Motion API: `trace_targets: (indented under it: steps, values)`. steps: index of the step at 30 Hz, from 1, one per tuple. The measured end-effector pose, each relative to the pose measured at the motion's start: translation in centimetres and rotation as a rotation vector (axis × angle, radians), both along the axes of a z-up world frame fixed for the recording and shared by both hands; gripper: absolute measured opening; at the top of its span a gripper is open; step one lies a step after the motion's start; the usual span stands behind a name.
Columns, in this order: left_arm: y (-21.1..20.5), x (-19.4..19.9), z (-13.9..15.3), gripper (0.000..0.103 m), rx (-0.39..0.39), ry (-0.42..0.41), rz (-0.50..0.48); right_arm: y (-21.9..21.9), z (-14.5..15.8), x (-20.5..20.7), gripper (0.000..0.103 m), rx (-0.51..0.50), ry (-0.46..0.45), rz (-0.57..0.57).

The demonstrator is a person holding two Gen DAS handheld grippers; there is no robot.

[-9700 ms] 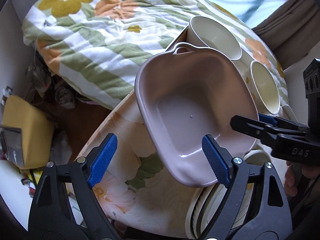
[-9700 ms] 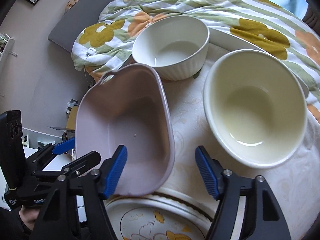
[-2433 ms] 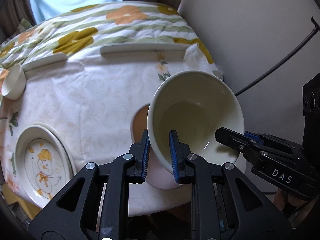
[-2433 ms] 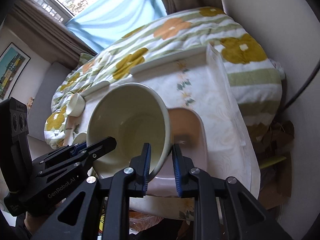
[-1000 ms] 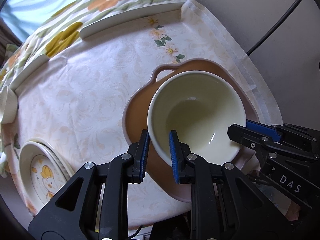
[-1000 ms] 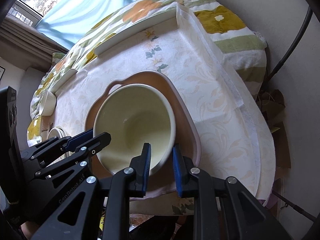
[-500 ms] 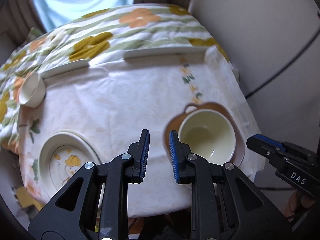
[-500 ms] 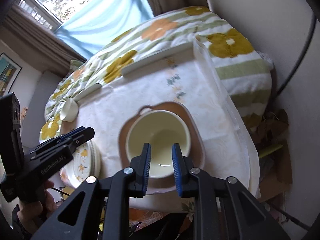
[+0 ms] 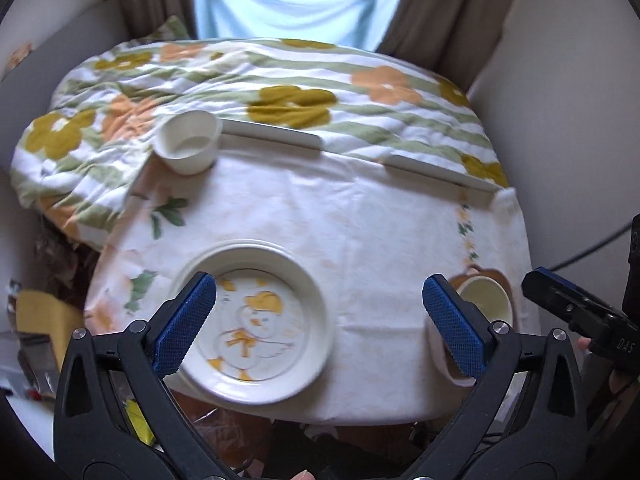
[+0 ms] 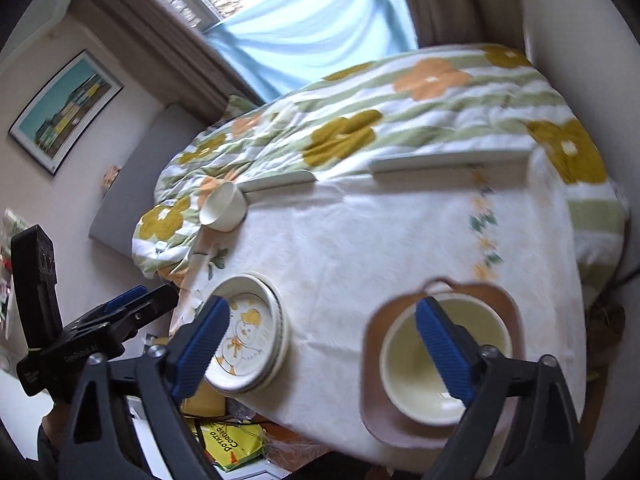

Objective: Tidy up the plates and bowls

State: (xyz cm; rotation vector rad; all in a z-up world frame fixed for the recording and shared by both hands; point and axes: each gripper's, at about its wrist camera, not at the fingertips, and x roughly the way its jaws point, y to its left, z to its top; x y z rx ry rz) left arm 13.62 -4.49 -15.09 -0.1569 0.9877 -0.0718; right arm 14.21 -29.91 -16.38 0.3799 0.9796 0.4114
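— Where, the cream bowl [image 10: 436,372]?

— Nested upright inside the pink dish [image 10: 440,364], near the right front corner of the tabletop [image 10: 360,248]. Handle of that dish turned toward the far edge. Seen small in the left wrist view too, bowl [image 9: 486,300] half hidden behind a blue pad.

— And the plates?

— Stacked by the left front edge, duck plate [image 9: 256,324] on top, well apart from the pink dish. White floral cloth [image 9: 360,220] spread beneath everything.

— Any other dishes?

— One small white bowl [image 9: 188,146] at the far left corner, tilted, leaning against the flowered quilt [image 9: 280,88]. Two long white slabs [image 9: 272,134] lying along the far edge, next to that quilt.

— State of the left hand-held gripper [image 9: 320,324]?

— Wide and opening, nothing between the pads, raised above the tabletop over the front edge, duck plate below the left pad.

— Right hand-held gripper [image 10: 324,340]?

— Also wide and opening, pads clear of the bowl, nothing pinched. Right pad passing in front of the cream bowl in the view; touching or not, hard to tell, though seemingly above it.

— Beyond the tabletop?

— Blue curtain [image 10: 312,36] and brown drapes at the window, framed picture [image 10: 66,110] on the left wall, a yellow crisp bag [image 10: 228,444] on the floor below the front edge.
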Motion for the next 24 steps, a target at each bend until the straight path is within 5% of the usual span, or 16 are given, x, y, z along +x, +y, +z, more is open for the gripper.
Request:
trace_targets:
  steps: [8, 17, 24]
  values:
    - [9.5, 2.0, 1.4, 0.103, -0.04, -0.074, 0.165, 8.0, 3.1, 5.8, 0.097, -0.056, -0.125, 0.176]
    - [20.0, 8.9, -1.6, 0.103, -0.179, -0.067, 0.271, 17.8, 1.9, 15.9, 0.097, -0.11, -0.042, 0.229]
    - [25.4, 15.3, -8.3, 0.1, -0.346, 0.012, 0.348, 24.3, -4.3, 23.1, 0.096, -0.028, 0.129, 0.285]
